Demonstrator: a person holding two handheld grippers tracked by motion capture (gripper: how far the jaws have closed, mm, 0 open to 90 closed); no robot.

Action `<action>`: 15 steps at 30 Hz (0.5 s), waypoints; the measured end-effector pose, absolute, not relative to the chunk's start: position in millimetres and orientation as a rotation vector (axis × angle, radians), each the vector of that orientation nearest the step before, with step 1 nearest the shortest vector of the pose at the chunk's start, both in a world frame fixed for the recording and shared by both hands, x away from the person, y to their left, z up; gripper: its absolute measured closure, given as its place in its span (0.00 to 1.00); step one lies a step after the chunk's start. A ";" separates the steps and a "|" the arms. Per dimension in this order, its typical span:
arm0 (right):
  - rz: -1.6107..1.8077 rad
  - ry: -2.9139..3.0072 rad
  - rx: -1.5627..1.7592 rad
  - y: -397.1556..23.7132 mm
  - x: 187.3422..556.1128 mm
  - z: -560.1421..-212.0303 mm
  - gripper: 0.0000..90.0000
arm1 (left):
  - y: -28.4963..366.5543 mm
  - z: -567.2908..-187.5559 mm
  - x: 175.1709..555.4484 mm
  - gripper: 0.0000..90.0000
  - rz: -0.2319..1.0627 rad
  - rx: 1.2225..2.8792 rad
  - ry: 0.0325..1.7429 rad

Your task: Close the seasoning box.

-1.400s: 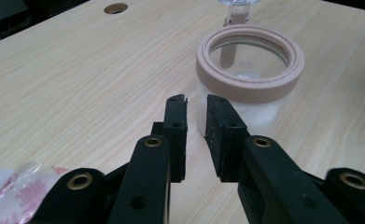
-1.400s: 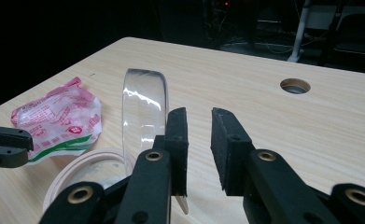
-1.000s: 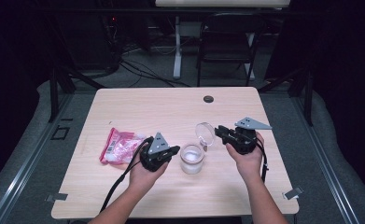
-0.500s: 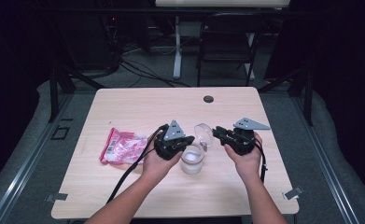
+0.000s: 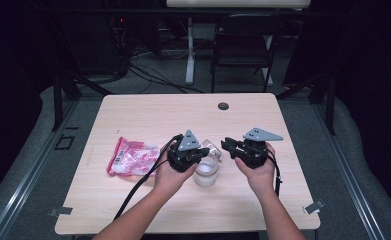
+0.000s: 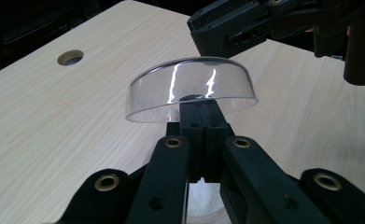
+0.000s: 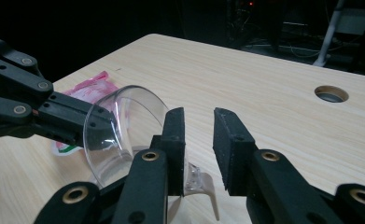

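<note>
Left gripper (image 5: 201,151): pinched shut on the clear lid (image 6: 192,88), held up over the cup (image 5: 205,172) near the middle of the table (image 5: 148,110). Right gripper (image 7: 199,128): jaws a little apart and just opening, nothing between them, close beside the lid. Pink bag (image 5: 131,157): lay toward the left edge.

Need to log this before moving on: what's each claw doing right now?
Left claw: closed on the clear dome lid.
Right claw: open, holding nothing.
</note>
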State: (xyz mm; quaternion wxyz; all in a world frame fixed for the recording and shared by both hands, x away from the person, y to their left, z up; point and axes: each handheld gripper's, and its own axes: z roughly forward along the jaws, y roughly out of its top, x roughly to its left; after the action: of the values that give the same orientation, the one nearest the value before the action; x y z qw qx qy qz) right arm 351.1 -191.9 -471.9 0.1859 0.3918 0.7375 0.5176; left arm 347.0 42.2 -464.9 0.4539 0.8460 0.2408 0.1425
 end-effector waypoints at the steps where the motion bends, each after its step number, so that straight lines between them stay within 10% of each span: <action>1: 1.458 2.085 1.095 -190.3 350.9 -472.3 0.82 | 43.2 -466.5 346.1 1.00 0.350 2.089 0.594; 15: 1.437 2.132 1.071 -178.5 350.0 -478.0 0.81 | 59.0 -490.5 333.2 1.00 0.317 2.112 0.625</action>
State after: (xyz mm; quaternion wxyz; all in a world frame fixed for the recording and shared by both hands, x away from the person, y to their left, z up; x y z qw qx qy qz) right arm 350.0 -178.5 -478.0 0.1773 0.3786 0.7533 0.5076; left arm 333.2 59.0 -490.5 0.4424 0.8512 0.2518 0.1277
